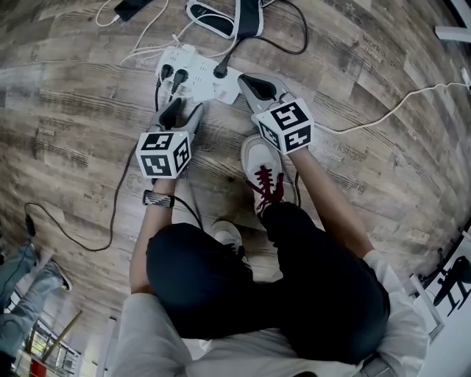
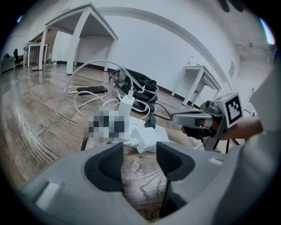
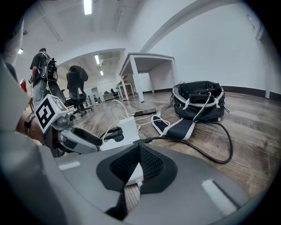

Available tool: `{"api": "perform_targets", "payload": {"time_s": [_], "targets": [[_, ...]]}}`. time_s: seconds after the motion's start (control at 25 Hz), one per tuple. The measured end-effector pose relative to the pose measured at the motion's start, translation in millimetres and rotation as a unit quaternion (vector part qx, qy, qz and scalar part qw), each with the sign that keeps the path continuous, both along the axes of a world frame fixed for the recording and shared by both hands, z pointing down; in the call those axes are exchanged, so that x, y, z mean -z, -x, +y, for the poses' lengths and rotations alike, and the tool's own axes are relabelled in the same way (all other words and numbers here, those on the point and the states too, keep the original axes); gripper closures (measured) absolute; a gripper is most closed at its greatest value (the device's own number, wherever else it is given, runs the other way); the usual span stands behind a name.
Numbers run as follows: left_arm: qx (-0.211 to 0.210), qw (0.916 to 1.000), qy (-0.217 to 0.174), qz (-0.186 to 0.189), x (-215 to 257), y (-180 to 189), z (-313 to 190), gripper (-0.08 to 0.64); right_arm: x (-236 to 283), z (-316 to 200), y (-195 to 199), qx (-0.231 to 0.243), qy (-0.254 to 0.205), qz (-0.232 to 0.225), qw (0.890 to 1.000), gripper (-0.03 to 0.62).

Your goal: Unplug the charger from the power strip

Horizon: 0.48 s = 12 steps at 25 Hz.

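bare floor [image 1: 73, 110] lies open at 9 o'clock of the power strip [image 1: 195, 72]; cables [image 1: 228, 55] and, probably, a bag [image 1: 246, 16] crowd 11 to 2.

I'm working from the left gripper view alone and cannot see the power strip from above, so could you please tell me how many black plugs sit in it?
Observer: The head view shows three black plugs in the power strip: two side by side at one end, one further along.
Operator: Thank you. Is the right gripper open at the moment?
Observer: No. In the right gripper view its jaw tips are together.
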<state>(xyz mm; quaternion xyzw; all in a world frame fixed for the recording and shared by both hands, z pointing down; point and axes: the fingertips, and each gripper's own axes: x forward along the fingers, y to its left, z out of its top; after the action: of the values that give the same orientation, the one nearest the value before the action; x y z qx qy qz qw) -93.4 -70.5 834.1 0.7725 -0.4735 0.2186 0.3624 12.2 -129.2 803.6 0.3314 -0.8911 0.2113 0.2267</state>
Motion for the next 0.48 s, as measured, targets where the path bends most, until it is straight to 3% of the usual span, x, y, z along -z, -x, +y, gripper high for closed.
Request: {"api": "perform_targets", "payload": {"time_s": [0.24,0.48], "targets": [[0.016,0.9979,-0.055,-0.031,28,19,-12,0.453,26,-9,2,-0.016,-0.021,-0.011,1.000,0.591],[0.014,0.9941,-0.097,-0.046,58,18,-32,0.488,57,-26,2,-0.029,-0.060,-0.004,0.998,0.591]]}}
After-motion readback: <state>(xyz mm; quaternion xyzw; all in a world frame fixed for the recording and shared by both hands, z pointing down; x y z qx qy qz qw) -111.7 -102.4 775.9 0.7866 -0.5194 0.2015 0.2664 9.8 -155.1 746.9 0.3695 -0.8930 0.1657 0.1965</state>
